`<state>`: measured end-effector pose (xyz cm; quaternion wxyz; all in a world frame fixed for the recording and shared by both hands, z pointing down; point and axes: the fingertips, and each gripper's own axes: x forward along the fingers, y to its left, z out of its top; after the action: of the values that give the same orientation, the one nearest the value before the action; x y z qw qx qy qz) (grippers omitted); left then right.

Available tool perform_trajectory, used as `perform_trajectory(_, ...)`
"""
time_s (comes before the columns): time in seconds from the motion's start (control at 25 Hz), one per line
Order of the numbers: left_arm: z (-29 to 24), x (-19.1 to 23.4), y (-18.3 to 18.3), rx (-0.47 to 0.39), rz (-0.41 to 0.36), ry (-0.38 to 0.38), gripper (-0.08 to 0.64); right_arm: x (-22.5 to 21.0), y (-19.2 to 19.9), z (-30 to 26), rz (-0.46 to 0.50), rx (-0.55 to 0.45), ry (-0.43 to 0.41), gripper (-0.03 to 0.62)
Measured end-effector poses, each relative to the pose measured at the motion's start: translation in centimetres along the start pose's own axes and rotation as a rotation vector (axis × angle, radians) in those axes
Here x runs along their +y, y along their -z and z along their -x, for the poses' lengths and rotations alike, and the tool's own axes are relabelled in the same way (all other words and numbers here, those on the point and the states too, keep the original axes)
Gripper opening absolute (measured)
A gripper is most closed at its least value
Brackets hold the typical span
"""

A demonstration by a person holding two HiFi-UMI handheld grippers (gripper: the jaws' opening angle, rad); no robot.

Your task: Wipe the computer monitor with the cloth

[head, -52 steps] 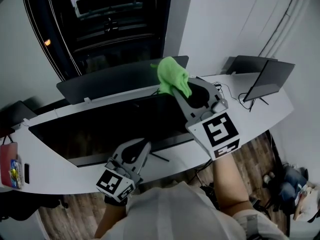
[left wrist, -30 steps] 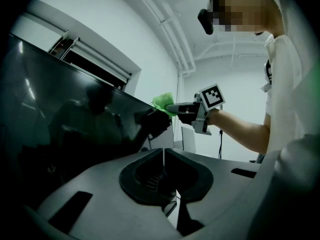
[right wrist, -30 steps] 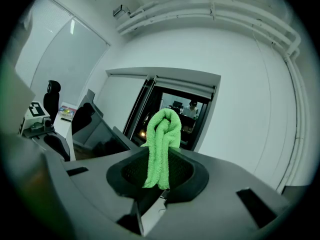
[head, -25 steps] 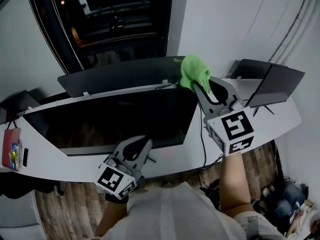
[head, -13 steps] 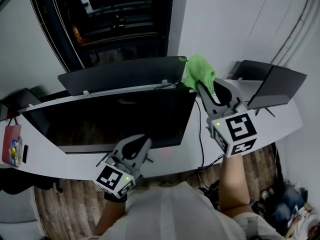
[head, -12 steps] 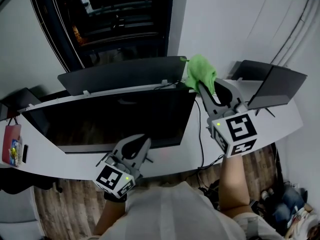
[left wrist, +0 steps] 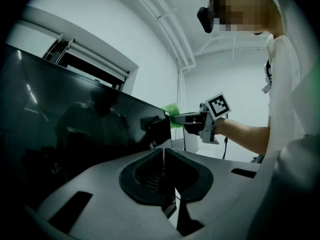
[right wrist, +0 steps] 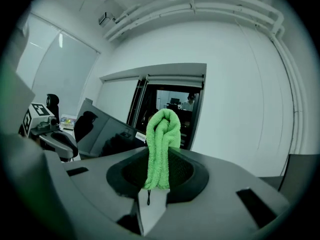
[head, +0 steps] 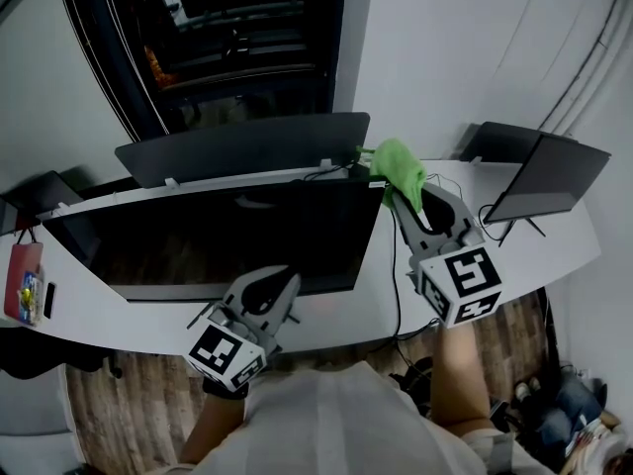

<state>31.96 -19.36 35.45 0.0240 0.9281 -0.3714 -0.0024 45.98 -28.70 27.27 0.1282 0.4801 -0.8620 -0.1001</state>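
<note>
A wide dark monitor (head: 227, 236) stands on the white desk (head: 539, 240). My right gripper (head: 404, 194) is shut on a folded green cloth (head: 398, 166), which is at the monitor's upper right corner. In the right gripper view the cloth (right wrist: 161, 139) stands upright between the closed jaws, with the monitor (right wrist: 107, 134) to the left. My left gripper (head: 275, 280) hangs low in front of the monitor's bottom edge, shut with nothing in it. In the left gripper view the screen (left wrist: 75, 129) fills the left, and the cloth (left wrist: 172, 109) shows at its far corner.
A second dark monitor (head: 242, 146) stands behind the first. An angled dark screen (head: 539, 176) sits at the desk's right end. A black cable (head: 397, 285) hangs off the front edge. A red item (head: 20, 285) lies at the far left. Wooden floor lies below.
My right gripper has carried the cloth rightward along the monitor's top edge to its right corner, then slightly down. The left gripper has stayed in place.
</note>
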Motion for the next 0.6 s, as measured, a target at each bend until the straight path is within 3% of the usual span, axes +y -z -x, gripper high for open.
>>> perform_trajectory(0.6, -0.1, -0.4, 0.4, 0.005, 0.001, 0.005, 0.025, 2.3, 2.1, 0.6, 0.057, 0.011, -0.043, 0.069)
